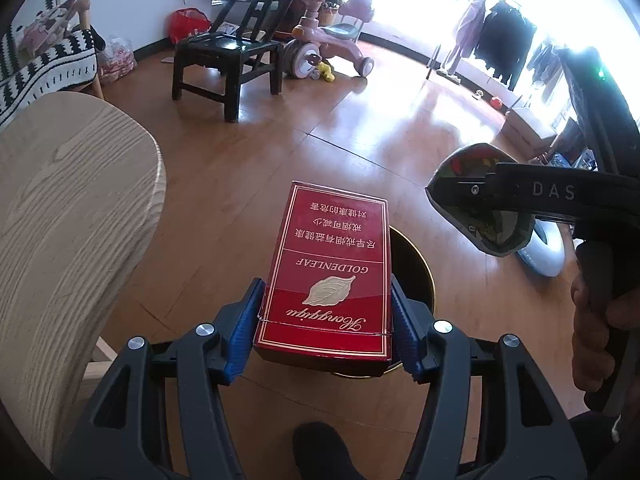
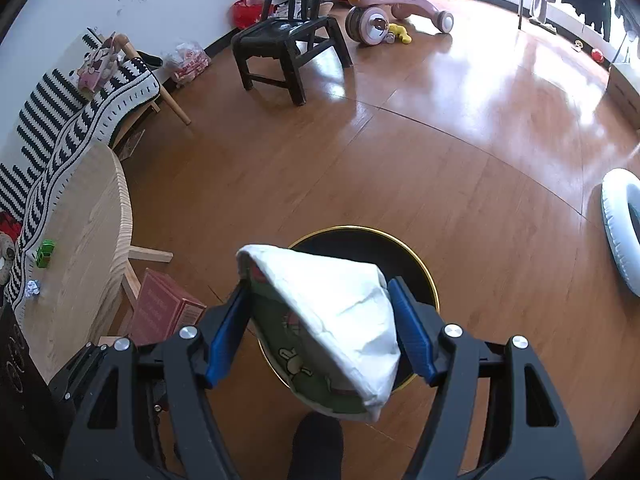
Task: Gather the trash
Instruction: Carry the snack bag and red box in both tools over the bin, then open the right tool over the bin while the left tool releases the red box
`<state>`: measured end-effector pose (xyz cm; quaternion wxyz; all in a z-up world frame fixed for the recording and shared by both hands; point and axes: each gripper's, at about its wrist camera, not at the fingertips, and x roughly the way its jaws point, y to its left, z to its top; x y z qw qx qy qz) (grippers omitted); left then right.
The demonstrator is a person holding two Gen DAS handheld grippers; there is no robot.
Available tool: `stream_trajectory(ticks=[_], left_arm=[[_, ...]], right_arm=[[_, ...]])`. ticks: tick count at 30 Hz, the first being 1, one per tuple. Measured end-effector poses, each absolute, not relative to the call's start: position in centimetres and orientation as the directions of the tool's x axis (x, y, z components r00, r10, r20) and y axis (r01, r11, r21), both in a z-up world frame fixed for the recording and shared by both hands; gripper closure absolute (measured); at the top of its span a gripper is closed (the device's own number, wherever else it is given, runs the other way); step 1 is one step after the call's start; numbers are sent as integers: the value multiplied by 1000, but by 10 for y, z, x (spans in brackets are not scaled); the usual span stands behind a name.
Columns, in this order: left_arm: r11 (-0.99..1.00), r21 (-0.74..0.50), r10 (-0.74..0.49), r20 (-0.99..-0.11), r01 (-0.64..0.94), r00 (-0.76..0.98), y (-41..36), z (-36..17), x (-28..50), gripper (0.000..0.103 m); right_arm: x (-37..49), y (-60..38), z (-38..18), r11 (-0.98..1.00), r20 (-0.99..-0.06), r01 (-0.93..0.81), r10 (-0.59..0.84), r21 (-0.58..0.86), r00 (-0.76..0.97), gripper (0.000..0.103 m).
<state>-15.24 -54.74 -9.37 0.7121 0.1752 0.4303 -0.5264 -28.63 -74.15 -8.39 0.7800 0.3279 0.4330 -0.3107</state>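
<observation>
A: Two items are being carried; we are holding both above the black bin (image 2: 416, 264), which sits directly below the fingers. Next: release.

B: Confirming. We are pinching the red cigarette box (image 1: 326, 276) in the left gripper (image 1: 326, 326) and clamping the folded wrapper (image 2: 332, 320) in the right gripper (image 2: 320, 330).

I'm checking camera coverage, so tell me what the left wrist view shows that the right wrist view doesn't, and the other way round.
Only the left wrist view shows the printed red face of the cigarette box clamped in the left gripper, and the clothes rack.

Only the right wrist view shows the white top of the folded wrapper clamped in the right gripper, plus a green toy and a crumpled foil ball on the round table.

Both show the black bin below, the black chair and the pink tricycle.
</observation>
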Motion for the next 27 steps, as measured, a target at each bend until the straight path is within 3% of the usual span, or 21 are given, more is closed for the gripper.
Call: stream_trajectory(ticks=[14,18,20,27], left_arm=[[360,-221,-596,-802,907,41,-551,-97,-153,44],[360,-228,-599,-800,905,37,-552,-97,-153,32],[360,-226,-603,-797,905,41,-551,-96,-154,26],[366,-217,-601,-797,905,51,-547,-95,-153,26]], right_arm=[[-284,-742,-84,586,-878,773,-207,241,431,35],[-288,-744,-80,577,-872,779,-219,246,437,23],[-289,-744,-77,576,-870,780,-223,247,440,23],[-287,-742,-75,581,-868,777,-227,243,442,23]])
